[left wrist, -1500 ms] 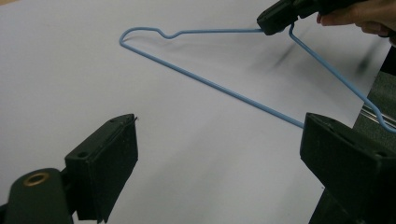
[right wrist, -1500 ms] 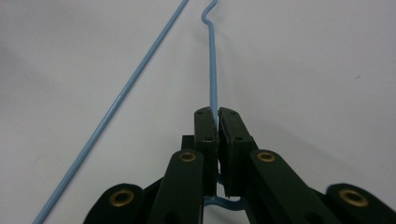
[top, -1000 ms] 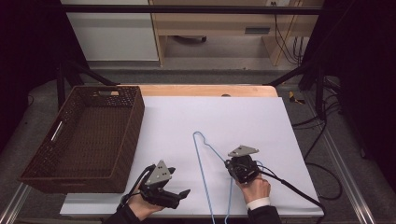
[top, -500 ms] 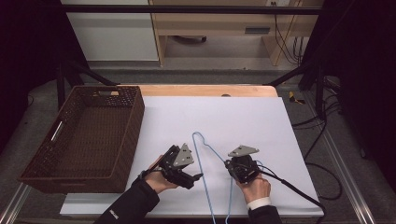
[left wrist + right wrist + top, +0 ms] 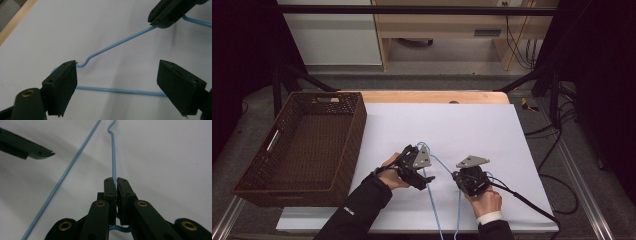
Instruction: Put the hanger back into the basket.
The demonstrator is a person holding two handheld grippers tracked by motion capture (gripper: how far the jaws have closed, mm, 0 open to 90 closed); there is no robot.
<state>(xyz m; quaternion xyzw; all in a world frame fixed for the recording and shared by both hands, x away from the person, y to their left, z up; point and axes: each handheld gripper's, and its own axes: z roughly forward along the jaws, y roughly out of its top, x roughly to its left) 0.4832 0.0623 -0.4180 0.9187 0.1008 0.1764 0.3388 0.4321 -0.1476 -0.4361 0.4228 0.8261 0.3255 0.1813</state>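
Wicker basket sits at the left edge of the white table, nothing visible inside it.

Left gripper — jaws wide apart, nothing between the pads. In the left gripper view the blue wire hanger lies flat on the sheet, its bent end just beyond the tip of one finger, and a straight run of wire passes between the two jaws on the table below. No contact visible.

Hanger lies mid-table, between the two hands, long wires running toward the near edge.

Right gripper — jaws closed on the hanger wire. The right gripper view shows the pads pinching the thin wire, which runs straight on ahead to a small kink.

Step in hand, as judged: bring the left gripper onto the hanger for a second grip. To do it well — lower the jaws until one wire sits squarely between the pads, not at a tip; close slowly, since thin wire slips and rolls. Right grip should hold firm so the hanger does not pivot.
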